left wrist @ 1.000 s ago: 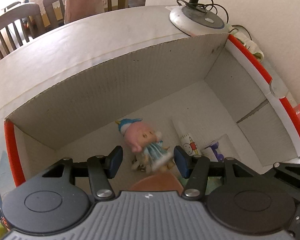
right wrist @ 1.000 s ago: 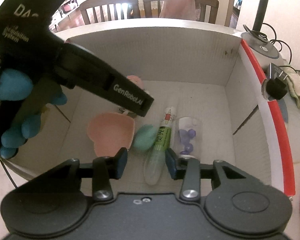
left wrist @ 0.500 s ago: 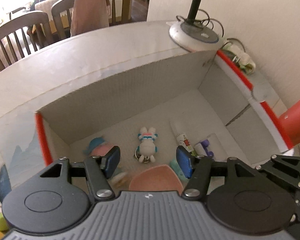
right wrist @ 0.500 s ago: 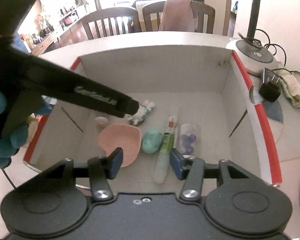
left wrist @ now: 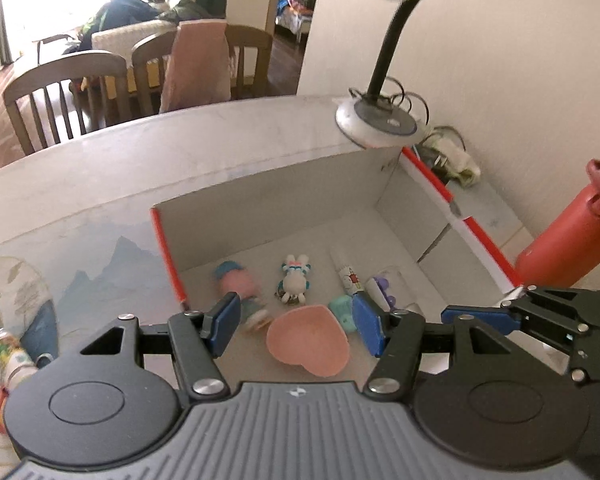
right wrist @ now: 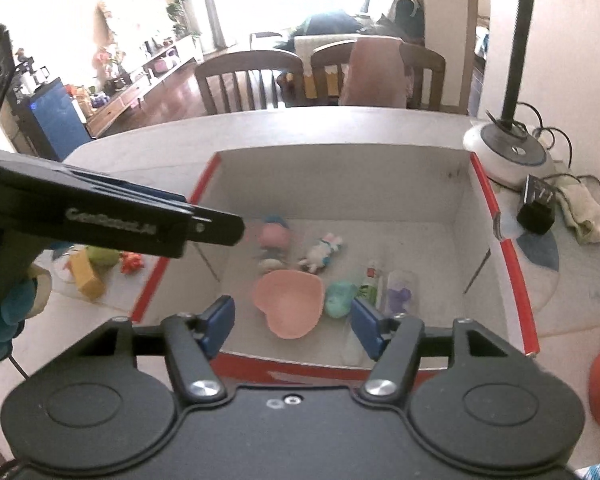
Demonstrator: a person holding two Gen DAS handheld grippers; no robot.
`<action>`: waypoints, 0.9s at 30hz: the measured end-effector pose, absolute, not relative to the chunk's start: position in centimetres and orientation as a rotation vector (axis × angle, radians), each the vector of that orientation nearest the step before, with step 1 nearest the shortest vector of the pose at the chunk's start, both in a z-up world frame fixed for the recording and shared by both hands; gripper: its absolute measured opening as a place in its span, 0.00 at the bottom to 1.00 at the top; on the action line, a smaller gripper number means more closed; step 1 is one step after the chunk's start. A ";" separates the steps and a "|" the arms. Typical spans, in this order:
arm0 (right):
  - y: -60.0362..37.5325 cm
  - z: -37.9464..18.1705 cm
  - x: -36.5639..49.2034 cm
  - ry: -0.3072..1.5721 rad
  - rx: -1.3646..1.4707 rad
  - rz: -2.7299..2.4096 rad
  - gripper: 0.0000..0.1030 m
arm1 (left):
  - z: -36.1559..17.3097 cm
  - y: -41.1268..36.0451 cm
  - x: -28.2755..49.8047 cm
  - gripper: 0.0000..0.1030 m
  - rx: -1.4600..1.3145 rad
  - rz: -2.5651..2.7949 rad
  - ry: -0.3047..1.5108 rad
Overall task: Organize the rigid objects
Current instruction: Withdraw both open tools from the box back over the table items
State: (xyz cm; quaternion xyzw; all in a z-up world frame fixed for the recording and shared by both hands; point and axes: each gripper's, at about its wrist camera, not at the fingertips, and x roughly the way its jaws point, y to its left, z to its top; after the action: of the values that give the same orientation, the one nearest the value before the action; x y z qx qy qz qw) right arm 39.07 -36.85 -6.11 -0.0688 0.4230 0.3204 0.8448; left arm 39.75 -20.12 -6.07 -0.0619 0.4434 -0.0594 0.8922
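Both my grippers hang above the cardboard box (right wrist: 340, 184), fingers apart with nothing between them. My right gripper (right wrist: 292, 326) has just been opening wider; my left gripper (left wrist: 296, 328) did so slightly. Directly below and ahead of both lies the pink heart-shaped dish (left wrist: 308, 344). Beyond it lie the doll (left wrist: 236, 284) and rabbit figure (left wrist: 295, 284), long axes running away from me. Further pieces sit outside, left of my left fingers: a small bottle (left wrist: 10, 356), nearer my left hand.

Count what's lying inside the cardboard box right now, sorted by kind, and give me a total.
Toy figures: 2, a pink-headed doll and a white bunny
Pink heart-shaped dish: 1
Teal eraser-like piece: 1
Glue-stick-like tube: 1
Clear packet with purple pieces: 1
Total: 6
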 end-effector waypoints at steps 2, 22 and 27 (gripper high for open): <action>-36.7 -5.6 38.3 0.880 -0.148 0.693 0.62 | -5.3 -19.6 38.5 0.59 -0.135 -0.109 0.896; -29.6 -2.5 29.9 0.810 -0.125 0.783 0.82 | -2.4 -8.6 25.6 0.75 -0.226 -0.007 0.772; -26.1 -2.8 27.9 0.814 -0.118 0.792 0.84 | -2.3 -4.4 23.2 0.80 -0.243 -0.012 0.761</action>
State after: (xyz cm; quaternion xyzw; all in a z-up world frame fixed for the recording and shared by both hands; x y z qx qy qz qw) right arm 27.93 -26.08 -2.81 -0.0559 0.3852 0.3748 0.8415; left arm 23.22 -4.44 -2.34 -0.1181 0.3704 -0.0059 0.9213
